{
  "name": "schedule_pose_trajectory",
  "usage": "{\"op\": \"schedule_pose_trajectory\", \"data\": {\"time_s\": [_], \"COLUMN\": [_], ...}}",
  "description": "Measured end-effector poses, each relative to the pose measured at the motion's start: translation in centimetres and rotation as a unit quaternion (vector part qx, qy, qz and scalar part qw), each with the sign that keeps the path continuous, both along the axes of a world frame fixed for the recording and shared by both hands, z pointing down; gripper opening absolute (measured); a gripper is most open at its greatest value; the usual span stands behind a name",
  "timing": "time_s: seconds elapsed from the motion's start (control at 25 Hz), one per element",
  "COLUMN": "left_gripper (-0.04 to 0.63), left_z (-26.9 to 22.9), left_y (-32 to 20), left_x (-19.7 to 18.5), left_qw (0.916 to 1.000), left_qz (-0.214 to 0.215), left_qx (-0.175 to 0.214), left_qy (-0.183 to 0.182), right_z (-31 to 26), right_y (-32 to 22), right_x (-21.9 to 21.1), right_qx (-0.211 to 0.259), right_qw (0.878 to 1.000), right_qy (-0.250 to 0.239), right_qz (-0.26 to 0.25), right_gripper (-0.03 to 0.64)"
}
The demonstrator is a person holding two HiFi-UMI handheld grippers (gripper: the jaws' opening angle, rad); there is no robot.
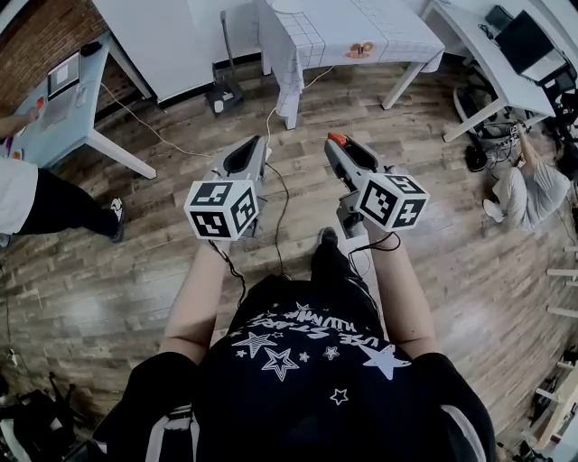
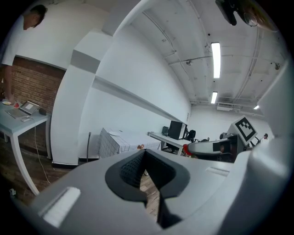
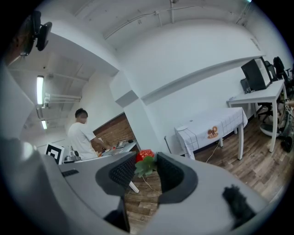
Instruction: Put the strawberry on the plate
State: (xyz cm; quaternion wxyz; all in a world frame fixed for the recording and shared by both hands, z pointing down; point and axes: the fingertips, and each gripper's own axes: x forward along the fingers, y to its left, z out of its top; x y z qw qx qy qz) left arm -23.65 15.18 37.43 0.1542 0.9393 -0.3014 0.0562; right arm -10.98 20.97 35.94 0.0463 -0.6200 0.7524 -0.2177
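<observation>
Right claw: clenched on the strawberry. The fruit is pinched at the very tips, red body poking out past the pads and green leaves caught between them. From the head view the red shows at the claw's nose.

Left claw: drawn together, pads meeting at the tip, nothing held between them.

Progress: pick-up is done and the fruit is in hand and off any support. The carry and the set-down are left. A pale flat disc, most likely the plate, lies near the far left corner of the surface, which is draped in a checked cloth. It looks bare, though it is too small to be sure. A small orange-brown item lies toward the middle of the near edge. The strawberry is well apart from the plate, with open wooden floor between them.

Pose: the person stands back from the surface. Both bare forearms reach forward from the body with elbows bent. The claws are held side by side over the floor, noses pointing toward the surface, the right one angled slightly inward.

Judgement: what remains is a walk to the surface, a reach to its left corner, and a low release so the fruit does not roll off the plate.
</observation>
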Motion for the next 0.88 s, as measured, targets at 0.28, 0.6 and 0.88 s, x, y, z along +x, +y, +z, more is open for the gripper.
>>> {"op": "schedule_pose_trajectory", "data": {"time_s": [0.28, 0.6, 0.88], "left_gripper": [0.008, 0.008, 0.008], "left_z": [1.1, 2.1, 2.4], "left_y": [-2.4, -6.3, -9.4], "left_x": [1.6, 6.2, 12.3], "left_qw": [1.0000, 0.9989, 0.9973], "left_qz": [-0.001, -0.027, -0.050], "left_qx": [-0.003, -0.020, -0.026], "left_qy": [-0.004, -0.032, -0.046], "right_z": [1.7, 2.0, 2.5], "right_y": [-3.6, -8.9, -12.7], "right_x": [2.0, 8.0, 14.5], "right_qx": [-0.009, -0.009, -0.011], "right_qw": [1.000, 0.999, 0.997], "right_qy": [-0.011, -0.015, -0.032], "right_qz": [-0.021, -0.040, -0.067], "right_gripper": [0.149, 0.149, 0.149]}}
